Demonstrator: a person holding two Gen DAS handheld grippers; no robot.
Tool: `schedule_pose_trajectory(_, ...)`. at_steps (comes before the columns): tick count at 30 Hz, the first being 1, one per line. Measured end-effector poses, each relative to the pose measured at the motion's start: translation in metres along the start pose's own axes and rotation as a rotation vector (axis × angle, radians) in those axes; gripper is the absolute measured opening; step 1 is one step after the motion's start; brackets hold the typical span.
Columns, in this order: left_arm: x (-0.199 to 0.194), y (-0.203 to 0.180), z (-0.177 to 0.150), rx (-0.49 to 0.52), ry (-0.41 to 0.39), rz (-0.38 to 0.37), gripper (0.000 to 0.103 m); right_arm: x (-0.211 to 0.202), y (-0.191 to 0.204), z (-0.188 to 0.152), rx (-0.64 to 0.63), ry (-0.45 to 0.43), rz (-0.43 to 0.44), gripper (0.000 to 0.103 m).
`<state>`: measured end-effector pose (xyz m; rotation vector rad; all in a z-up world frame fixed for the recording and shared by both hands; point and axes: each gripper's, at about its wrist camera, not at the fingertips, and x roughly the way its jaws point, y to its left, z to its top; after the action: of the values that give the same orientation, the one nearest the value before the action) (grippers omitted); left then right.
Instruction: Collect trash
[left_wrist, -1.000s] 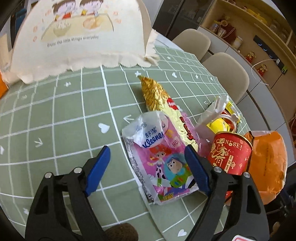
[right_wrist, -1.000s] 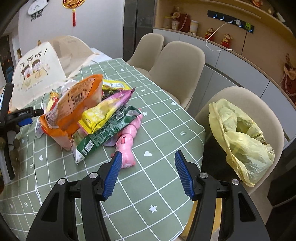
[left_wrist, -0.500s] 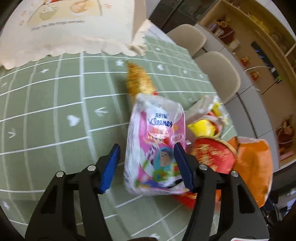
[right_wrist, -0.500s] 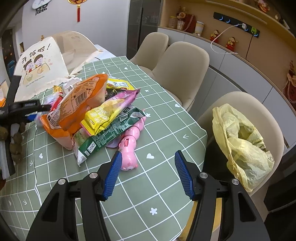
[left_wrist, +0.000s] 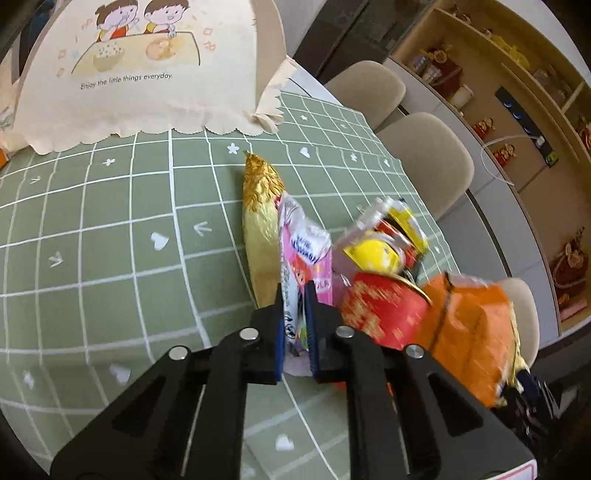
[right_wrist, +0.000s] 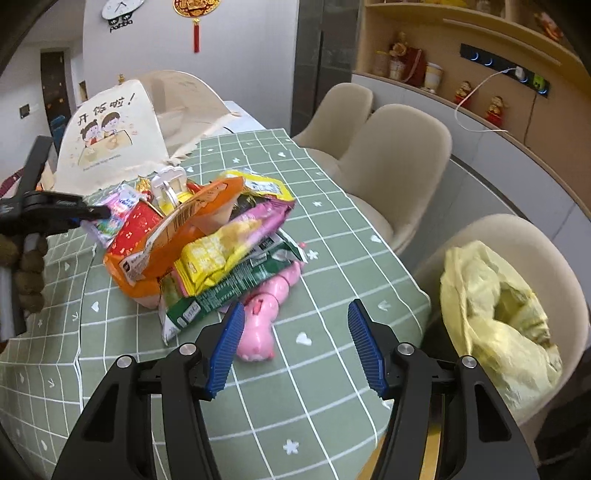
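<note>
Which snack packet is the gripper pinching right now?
The pink tissue packet with cartoon pictures. The left gripper is closing on its lower end; the gold packet and orange bag lie beside it, ungripped.

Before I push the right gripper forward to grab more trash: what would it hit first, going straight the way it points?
Probably the pink toy: it lies just ahead of the open right gripper, by its left finger. Straight between the fingers is only bare tablecloth. Depth is hard to judge.
</note>
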<state>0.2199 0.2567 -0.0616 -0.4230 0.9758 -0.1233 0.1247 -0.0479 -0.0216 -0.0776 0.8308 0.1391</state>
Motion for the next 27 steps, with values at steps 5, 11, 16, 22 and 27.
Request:
schedule_pose_trajectory(5, -0.025, -0.007, -0.016, 0.014, -0.009, -0.014, 0.007, -0.003, 0.016, 0.031, 0.094, -0.037, 0.122, 0.055)
schedule_pose_trajectory(11, -0.049, -0.010, -0.039, 0.042, -0.028, -0.035, 0.007, 0.015, 0.050, 0.065, 0.119, -0.022, 0.183, 0.055)
schedule_pose_trajectory(16, -0.063, 0.000, -0.047, 0.024, -0.016, -0.044, 0.007, 0.064, 0.066, 0.072, 0.122, 0.129, 0.223, 0.030)
schedule_pose_trajectory(22, -0.086, 0.012, -0.039, -0.010, -0.041, -0.045, 0.007, 0.040, 0.075, 0.076, 0.072, 0.123, 0.312, 0.007)
schedule_pose_trajectory(27, -0.102, 0.003, -0.020, -0.036, -0.089, -0.100, 0.007, -0.013, 0.072, 0.099, -0.024, 0.014, 0.284, 0.005)
